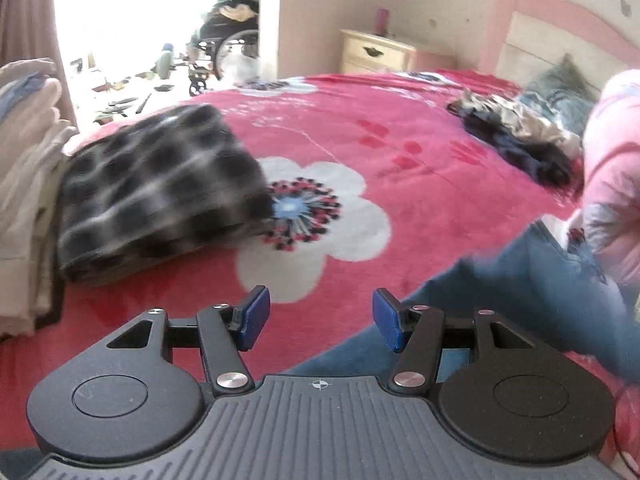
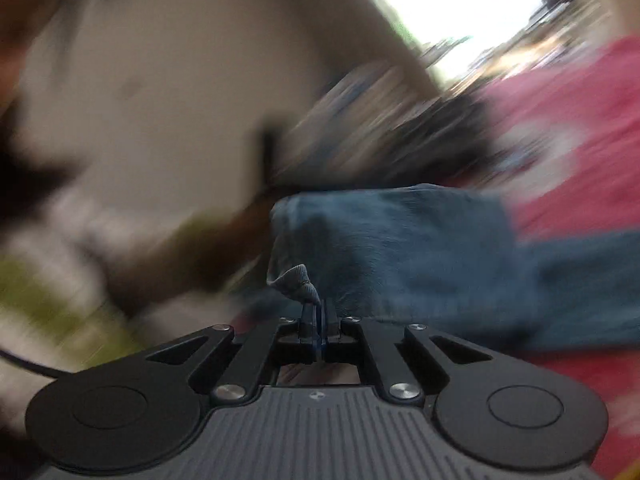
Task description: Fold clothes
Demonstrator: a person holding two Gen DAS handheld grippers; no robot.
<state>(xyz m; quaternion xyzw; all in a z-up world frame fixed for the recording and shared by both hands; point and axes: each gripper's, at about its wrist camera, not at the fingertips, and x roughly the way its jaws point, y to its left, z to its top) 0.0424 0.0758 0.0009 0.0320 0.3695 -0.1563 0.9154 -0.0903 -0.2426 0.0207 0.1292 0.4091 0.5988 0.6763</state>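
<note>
Blue denim jeans (image 2: 400,248) pinched by shut right gripper (image 2: 318,312), liable to slip; left gripper (image 1: 320,316) open, empty, over pink floral bedspread's (image 1: 400,120) near edge.

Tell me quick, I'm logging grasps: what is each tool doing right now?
Left tool: open, holding nothing, above the red bedspread.
Right tool: closed, pinching a corner of the blue jeans.

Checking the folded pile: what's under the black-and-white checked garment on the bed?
The checked garment lies on the red floral blanket, its edge over a white flower print. Whether anything else lies beneath is hidden.
</note>
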